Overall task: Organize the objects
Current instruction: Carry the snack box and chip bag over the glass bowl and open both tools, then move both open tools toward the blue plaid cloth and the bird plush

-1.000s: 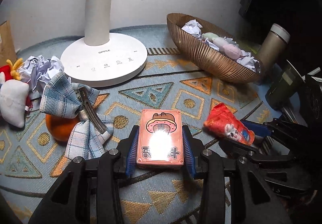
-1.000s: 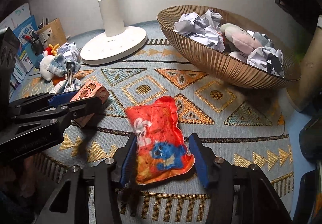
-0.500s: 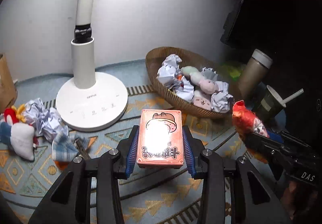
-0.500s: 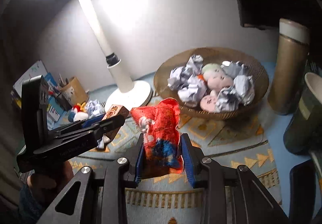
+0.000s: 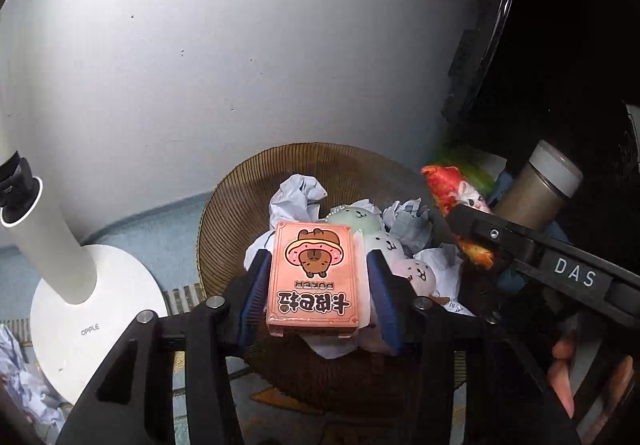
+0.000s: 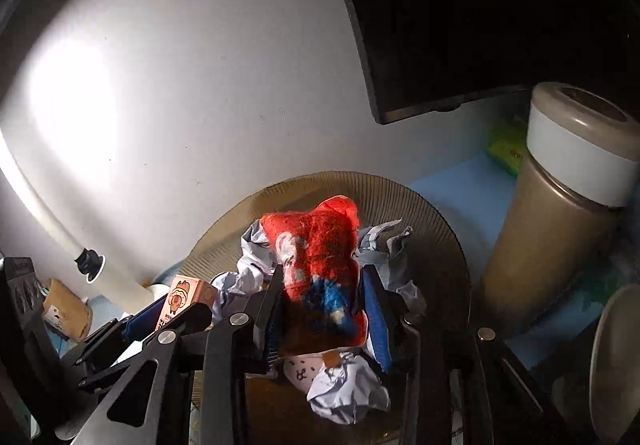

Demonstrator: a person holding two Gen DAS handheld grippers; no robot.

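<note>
While both are carried above the woven basket, the stiff, light card box is pinched by its long edges between the left gripper's fingers, and the soft, squashable red pouch is clamped mid-body between the right gripper's fingers.

Light is falling brightly on the pale wall, and in the right wrist view a glaring hot spot is washing it out up and left of the right claw. Right of each claw the scene is sinking into near-black, where detail cannot be made out. Shadow is covering the near part of the basket under the claws. Fisheye bending is curving the edges, with dark corners. The red pouch is looking soft and slightly blurred.
</note>
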